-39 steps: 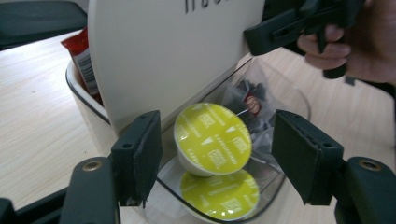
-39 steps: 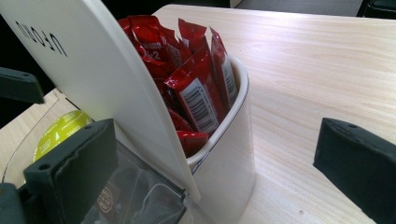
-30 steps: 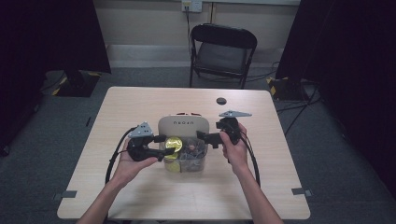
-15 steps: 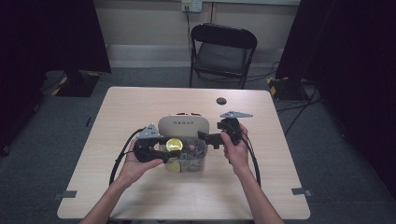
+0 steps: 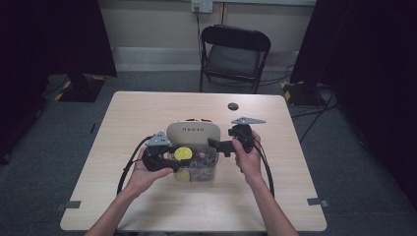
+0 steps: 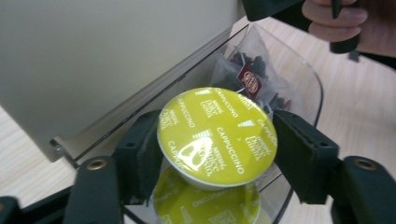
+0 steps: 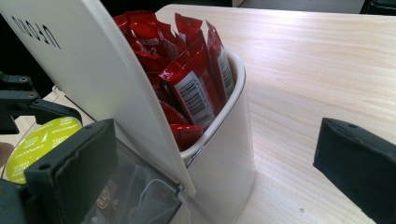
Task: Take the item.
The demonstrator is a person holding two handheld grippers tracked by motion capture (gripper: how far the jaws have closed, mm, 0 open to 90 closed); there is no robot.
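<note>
my left hand-held gripper (image 6: pixel 212 140), jaws just closing, grasps a yellow cappuccino capsule (image 6: pixel 217 135) over the clear bin (image 6: pixel 303 74); my right hand-held gripper (image 7: pixel 210 163) stands released beside the organiser's white lid (image 7: pixel 93 70).

The left gripper (image 5: pixel 169 158) is held level at the left of the clear box (image 5: pixel 209 172), its fingers (image 6: pixel 140 154) having just been closing and now pressed on the yellow capsule (image 6: pixel 217 135). The right gripper (image 5: pixel 216 144) is held level at the box's right, fingers (image 7: pixel 70 168) spread wide, nothing gripped.
</note>
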